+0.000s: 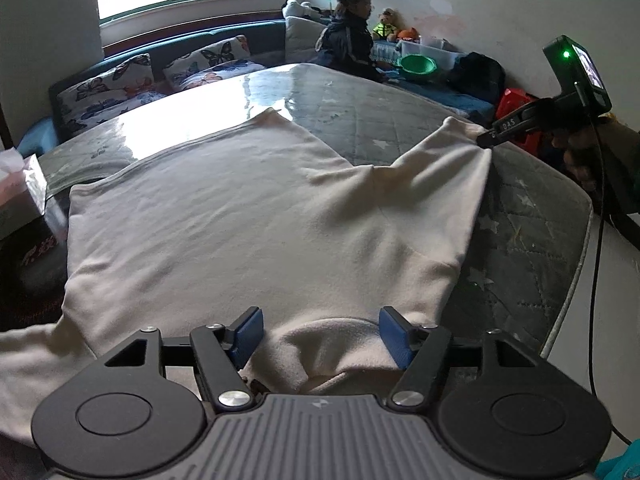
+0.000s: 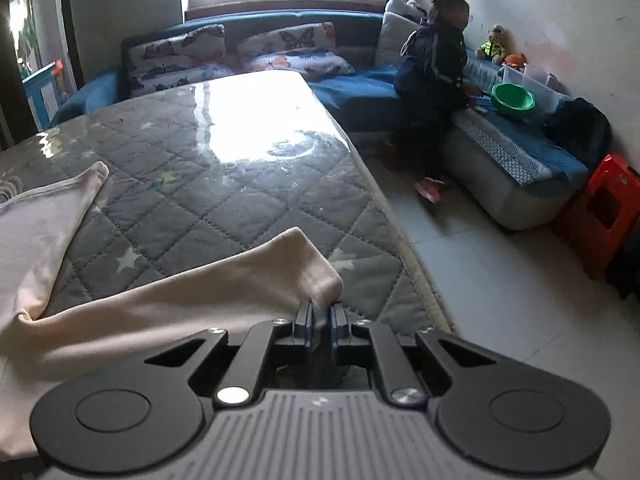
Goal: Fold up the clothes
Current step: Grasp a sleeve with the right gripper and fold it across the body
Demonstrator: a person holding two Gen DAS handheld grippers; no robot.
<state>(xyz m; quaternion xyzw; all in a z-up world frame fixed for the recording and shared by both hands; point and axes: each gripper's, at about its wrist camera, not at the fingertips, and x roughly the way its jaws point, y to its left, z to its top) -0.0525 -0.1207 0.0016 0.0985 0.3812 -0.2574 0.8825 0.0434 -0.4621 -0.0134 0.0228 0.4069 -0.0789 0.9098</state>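
Lying spread on the quilted grey surface (image 1: 520, 216) is a cream long-sleeved top (image 1: 240, 216), soft and lightly creased, its collar end bunched up nearest the left wrist camera. One sleeve is stretched out to the right of the left wrist view, the other trails off the near left edge. The right tool (image 2: 320, 314) is clamped on the cuff (image 2: 320, 280) of the stretched sleeve, its blue pads pressed close with cloth between them. The left tool (image 1: 322, 334) stands wide, its two blue pads either side of the bunched collar fabric without pinching it. A clear glossy cover lies over the quilting. A tissue box (image 1: 20, 192) sits at the surface's left edge. Beyond are a blue sofa (image 2: 352, 96) with two butterfly cushions, a seated person (image 2: 434, 64), a green bowl (image 2: 513, 101) and a red stool (image 2: 600, 208).
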